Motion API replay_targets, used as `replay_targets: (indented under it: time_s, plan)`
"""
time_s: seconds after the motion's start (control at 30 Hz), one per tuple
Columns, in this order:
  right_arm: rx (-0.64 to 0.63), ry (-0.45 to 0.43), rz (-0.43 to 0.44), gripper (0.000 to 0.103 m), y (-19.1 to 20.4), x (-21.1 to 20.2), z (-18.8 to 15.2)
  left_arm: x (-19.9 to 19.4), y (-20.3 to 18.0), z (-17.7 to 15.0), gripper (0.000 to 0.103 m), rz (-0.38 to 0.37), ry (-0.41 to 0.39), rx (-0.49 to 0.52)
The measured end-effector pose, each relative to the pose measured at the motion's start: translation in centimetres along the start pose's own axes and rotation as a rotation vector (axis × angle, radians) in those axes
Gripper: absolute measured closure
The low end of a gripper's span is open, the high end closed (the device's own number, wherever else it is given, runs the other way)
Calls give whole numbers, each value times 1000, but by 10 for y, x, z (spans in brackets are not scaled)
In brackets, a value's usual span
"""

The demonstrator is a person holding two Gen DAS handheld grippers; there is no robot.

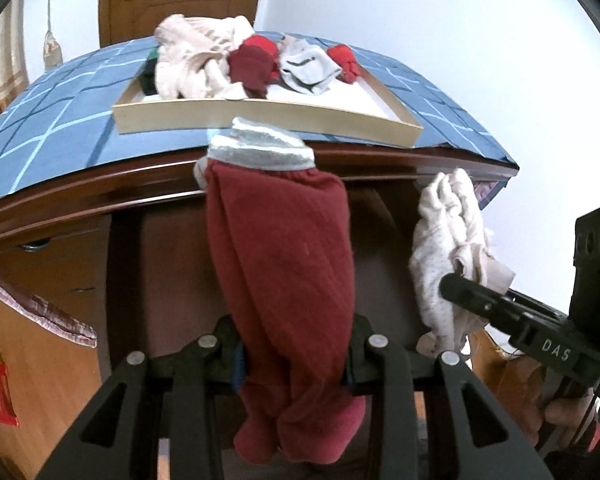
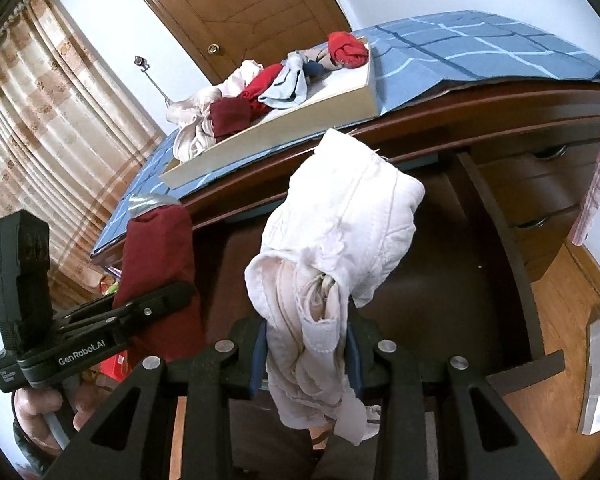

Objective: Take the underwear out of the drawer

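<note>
My left gripper point(image 1: 294, 364) is shut on dark red underwear point(image 1: 284, 264) with a silver-grey waistband, which hangs bunched between the pads in front of the desk edge. My right gripper point(image 2: 306, 350) is shut on a crumpled white and cream underwear point(image 2: 332, 240), held over the open dark drawer point(image 2: 440, 280). In the left wrist view the right gripper point(image 1: 456, 286) shows at the right with the white underwear point(image 1: 448, 248). In the right wrist view the left gripper point(image 2: 176, 292) shows at the left with the red underwear point(image 2: 160, 260).
A shallow cream tray point(image 1: 260, 118) on the blue checked tablecloth point(image 1: 52, 120) holds a pile of white, red and grey garments point(image 1: 204, 64). Its near wall is close to the desk's edge. Desk drawers with handles point(image 2: 540, 184), a wooden door point(image 2: 236, 4) and curtains point(image 2: 52, 128) surround the desk.
</note>
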State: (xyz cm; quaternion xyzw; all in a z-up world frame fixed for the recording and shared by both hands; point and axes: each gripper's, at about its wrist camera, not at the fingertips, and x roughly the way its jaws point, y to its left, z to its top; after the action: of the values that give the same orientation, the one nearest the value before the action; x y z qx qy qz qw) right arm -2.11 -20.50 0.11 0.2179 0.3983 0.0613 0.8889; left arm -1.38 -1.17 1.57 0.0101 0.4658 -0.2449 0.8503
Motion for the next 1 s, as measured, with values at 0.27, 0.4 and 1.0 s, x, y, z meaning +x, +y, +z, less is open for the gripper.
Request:
replay_targets:
  time_s: [0.27,0.4,1.0]
  plan:
    - [-18,-26,20,68,8,-9,2,-9,-2,-1,69,3,-23,-4]
    - [-26,-31,34,68,11,-12,5,-9,-10,3,69,-4,-26,15]
    - [-45,-76,55,68,27,-24,31,-11,-27,32,69,5,-46,75]
